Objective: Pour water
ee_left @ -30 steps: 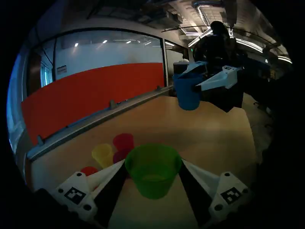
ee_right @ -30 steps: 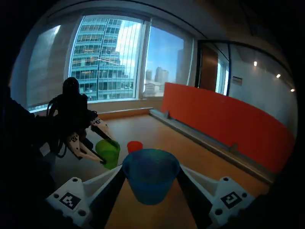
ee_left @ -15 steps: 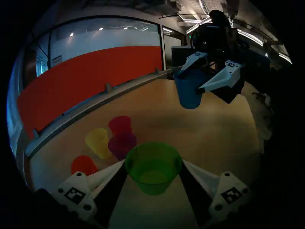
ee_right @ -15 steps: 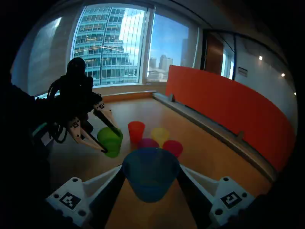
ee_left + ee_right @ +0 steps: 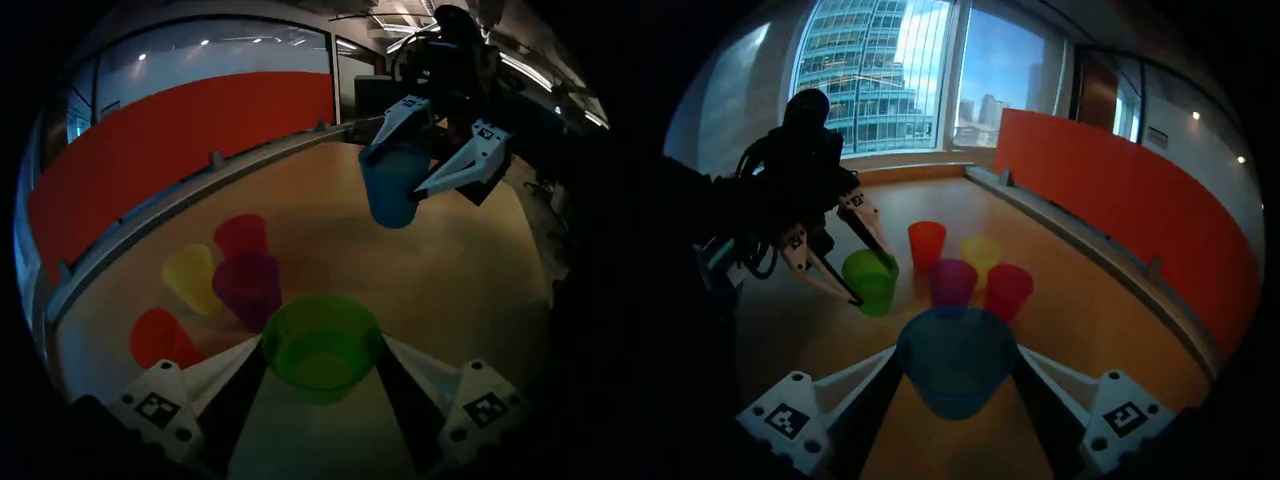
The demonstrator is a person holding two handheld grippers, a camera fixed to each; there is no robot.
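In the left gripper view my left gripper (image 5: 320,356) is shut on a green cup (image 5: 322,346), held upright with a little liquid at its bottom. Farther off, my right gripper (image 5: 408,172) holds a blue cup (image 5: 392,186) in the air above the wooden table (image 5: 480,272). The right gripper view has my right gripper (image 5: 956,364) shut on the blue cup (image 5: 956,360), with the green cup (image 5: 871,280) and left gripper (image 5: 856,268) off to the left.
Several cups stand grouped on the table: orange (image 5: 926,243), yellow (image 5: 981,254), purple (image 5: 952,281) and red (image 5: 1008,290). An orange wall panel (image 5: 1136,192) runs along the table's far side. Large windows (image 5: 880,72) lie beyond. A person's dark shape (image 5: 804,176) holds the left gripper.
Both cameras have tipped downward, bringing the grouped cups fully into view. The blue cup has come lower and closer toward the green cup.
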